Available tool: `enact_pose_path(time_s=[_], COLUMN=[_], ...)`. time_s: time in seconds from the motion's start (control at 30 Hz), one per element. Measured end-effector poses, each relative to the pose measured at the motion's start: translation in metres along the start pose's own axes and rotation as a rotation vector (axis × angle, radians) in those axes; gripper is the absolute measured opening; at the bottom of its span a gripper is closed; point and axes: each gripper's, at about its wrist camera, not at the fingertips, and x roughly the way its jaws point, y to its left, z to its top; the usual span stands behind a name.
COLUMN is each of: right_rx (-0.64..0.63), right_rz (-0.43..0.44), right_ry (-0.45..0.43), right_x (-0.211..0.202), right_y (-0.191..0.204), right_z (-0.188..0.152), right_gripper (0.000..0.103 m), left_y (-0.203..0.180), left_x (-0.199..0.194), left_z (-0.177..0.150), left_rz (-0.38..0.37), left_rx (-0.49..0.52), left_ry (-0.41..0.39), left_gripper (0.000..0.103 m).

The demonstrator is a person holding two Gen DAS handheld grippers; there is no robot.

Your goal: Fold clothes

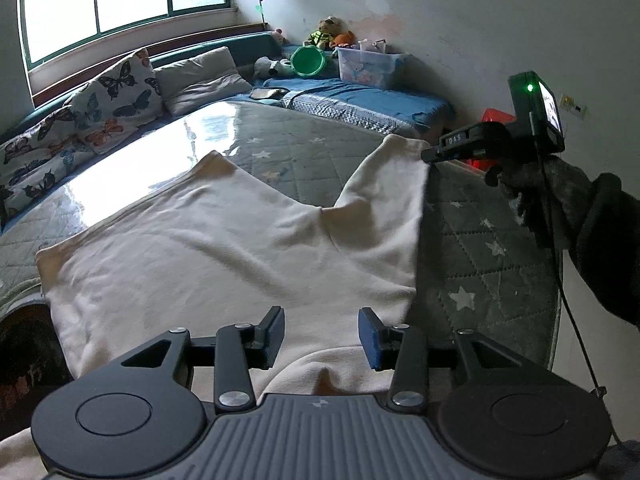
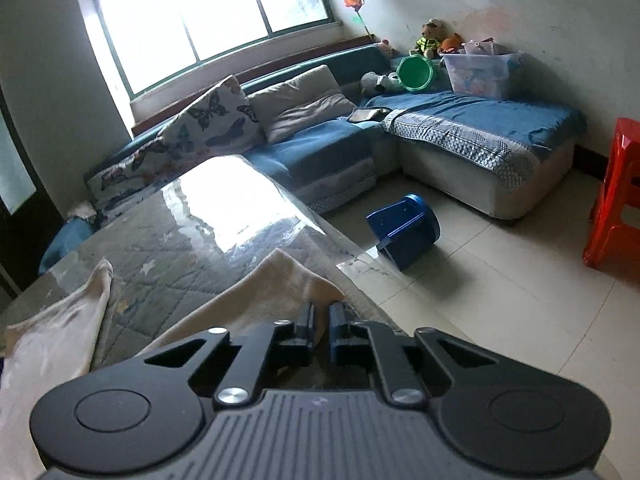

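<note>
Garment: I see cream trousers [image 1: 224, 248] spread flat on the worktop [image 1: 480, 264], waist end near me, two legs running away toward the sofa [image 2: 460, 120].
Worktop: quilted star-print cover under a glossy clear sheet; the trousers lie toward its near side, with the right leg along the right edge.
Handling: I judge the cloth soft, light and limp. It will sag and crease when lifted, and it may slide on the slick sheet. Nothing fragile here.
Where to hold: I reckon hems and waistband corners are best, since a pinch on an edge carries the whole layer; mid-panel grabs would only bunch it.
Left gripper [image 1: 322, 338]: I have it partly open above the waist end, with cloth lying under the gap. The pads do not press on it, so it holds nothing.
Right gripper [image 2: 322, 326]: its jaws are drawn close together at the far end of the right leg. In the left view its tip sits at the hem corner. Fabric seems caught between the pads, though the contact itself is partly hidden, so I call it a pinch on the hem.
Next, as I judge: carry that hem back toward the waist while the left side takes the waistband.
Risk: a thin pinch may slip off the hem.
</note>
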Motion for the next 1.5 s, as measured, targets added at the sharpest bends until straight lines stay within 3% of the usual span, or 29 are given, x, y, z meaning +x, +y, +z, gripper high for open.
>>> enact_pose_path(time_s=[0.17,0.37,0.8,0.97,1.2,1.37,1.5], right_rx=[0.065,0.054,-0.118,-0.24,-0.37,-0.438,-0.499], right_rz=[0.079,0.221,0.58,0.663,0.758,0.743,0.578], right_ry=[-0.032,-0.073,-0.167,-0.124,0.054,0.078,0.075], right_x=[-0.021,-0.06,-0.14,-0.141,-0.127,-0.138,-0.135], right_y=[-0.005,0.014,0.125,0.18,0.232,0.223,0.19], right_z=[0.004,0.011,0.006,-0.021,-0.069,-0.079,-0.081], right_gripper=[0.004,0.004,0.004,0.004,0.01,0.014,0.029], left_y=[0.002,0.011,0.035,0.049,0.065,0.075,0.079], left_x=[0.003,0.001,-0.019,-0.03,-0.042,-0.045,-0.045], left_z=[-0.002,-0.005,-0.019,-0.029,-0.044,-0.05,-0.051], left_rz=[0.009,0.03,0.077,0.1,0.133,0.152,0.165], left_rx=[-0.008,-0.031,-0.088,-0.129,-0.178,-0.199,-0.208], left_ry=[0.011,0.013,-0.016,-0.032,-0.035,-0.026,-0.022], left_gripper=[0.047,0.048,0.053,0.053,0.055,0.054,0.054])
